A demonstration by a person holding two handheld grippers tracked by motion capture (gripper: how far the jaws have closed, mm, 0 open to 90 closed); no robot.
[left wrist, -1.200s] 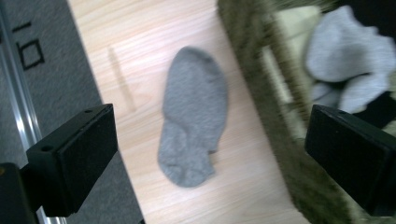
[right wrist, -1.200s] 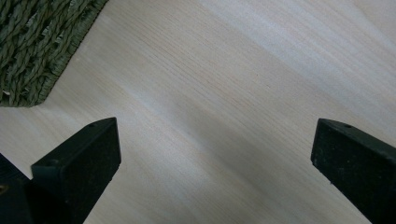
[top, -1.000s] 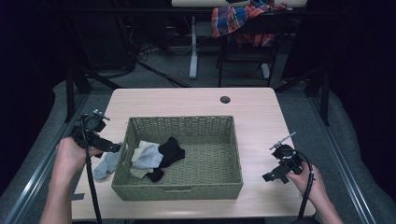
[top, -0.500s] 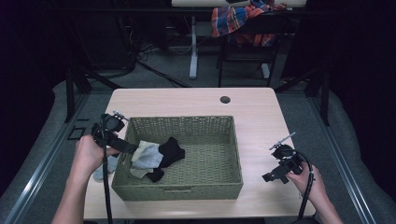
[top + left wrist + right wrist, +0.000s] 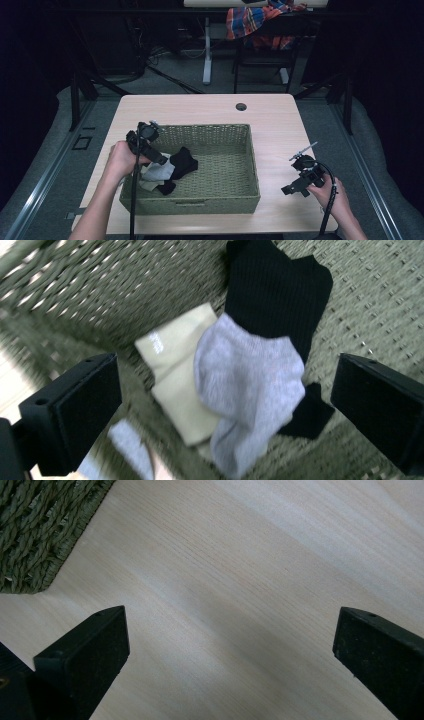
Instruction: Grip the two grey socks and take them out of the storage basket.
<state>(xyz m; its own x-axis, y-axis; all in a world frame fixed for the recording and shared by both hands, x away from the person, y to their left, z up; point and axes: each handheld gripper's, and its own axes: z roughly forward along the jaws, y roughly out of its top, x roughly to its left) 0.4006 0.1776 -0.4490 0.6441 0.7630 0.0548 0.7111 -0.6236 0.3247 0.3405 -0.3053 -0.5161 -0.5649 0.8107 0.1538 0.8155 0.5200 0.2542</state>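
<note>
Socks (image 5: pixel 250 385) lie heaped at the left end of our basket (image 5: pixel 250 170). We judge a pick begins: left gripper (image 5: pixel 225 390) hangs above, jaws wide; next, lower and close. Right gripper (image 5: pixel 230 645) idles, jaws apart, near the table's (image 5: pixel 280 125) right edge.

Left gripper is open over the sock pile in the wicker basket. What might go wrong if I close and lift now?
1. The light grey sock overlaps the cream sock and the black sock, so the open left gripper may take more than one.
2. The pile lies near the green woven wicker basket wall, so a jaw might snag the weave.
</note>
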